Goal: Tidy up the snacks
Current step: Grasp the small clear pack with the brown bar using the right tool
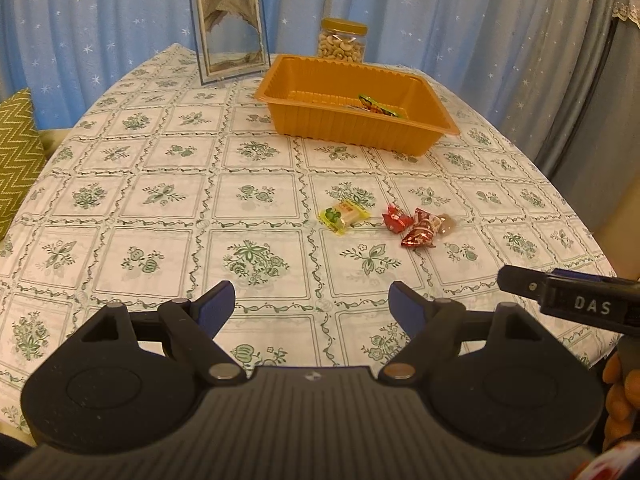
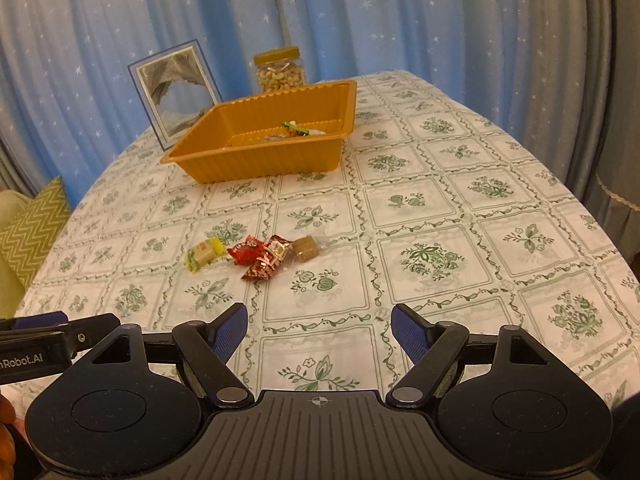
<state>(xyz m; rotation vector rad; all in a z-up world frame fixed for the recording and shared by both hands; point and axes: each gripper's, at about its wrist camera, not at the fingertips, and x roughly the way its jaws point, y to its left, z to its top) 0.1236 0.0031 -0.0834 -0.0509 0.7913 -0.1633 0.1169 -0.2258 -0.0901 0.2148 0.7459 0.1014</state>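
An orange tray [image 1: 360,134] [image 2: 256,164] stands at the far side of the table with a colourful wrapped snack [image 1: 378,106] [image 2: 295,129] inside. On the cloth in front of it lie a yellow-green candy [image 1: 343,216] [image 2: 203,253], two red wrapped candies [image 1: 416,224] [image 2: 260,258] and a brown cube in clear wrap [image 1: 447,223] [image 2: 306,249]. My left gripper [image 1: 312,306] is open above the cloth, short of the candies, nothing between its fingers. My right gripper [image 2: 319,326] is open too, nearer the table's front, with nothing in it.
A jar of cashews [image 1: 343,42] [image 2: 280,70] and a framed picture [image 1: 228,30] [image 2: 176,92] stand behind the tray. Blue star curtains hang behind the table. A green zigzag cushion [image 1: 16,152] [image 2: 32,224] lies off the left edge. The other gripper's side shows at each view's edge.
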